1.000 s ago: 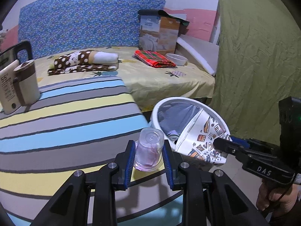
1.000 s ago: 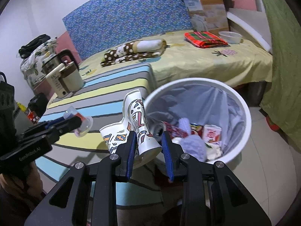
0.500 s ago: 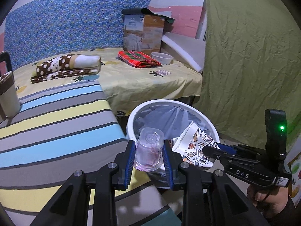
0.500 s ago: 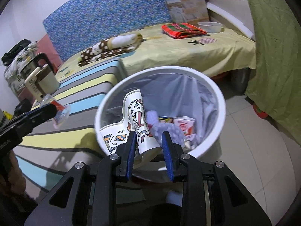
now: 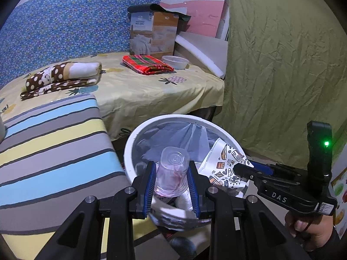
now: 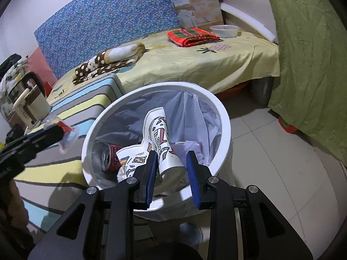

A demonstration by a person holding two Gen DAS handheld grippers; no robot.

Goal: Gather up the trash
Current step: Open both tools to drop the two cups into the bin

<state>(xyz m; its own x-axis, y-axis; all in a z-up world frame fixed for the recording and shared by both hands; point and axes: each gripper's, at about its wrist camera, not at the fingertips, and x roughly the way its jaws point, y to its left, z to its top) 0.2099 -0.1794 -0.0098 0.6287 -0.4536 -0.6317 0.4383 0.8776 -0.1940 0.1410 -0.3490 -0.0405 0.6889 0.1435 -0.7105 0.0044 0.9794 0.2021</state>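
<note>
Clear cup, upside down, is pinched between the left gripper pads right over the white bin. Right gripper: its jaws have parted, the paper cup leaning on the left pad only, above the bin. A can lies inside. Striped cushion just beside the bin.

Yellow-sheeted bed, blue floral headboard, green curtain, tiled floor.
</note>
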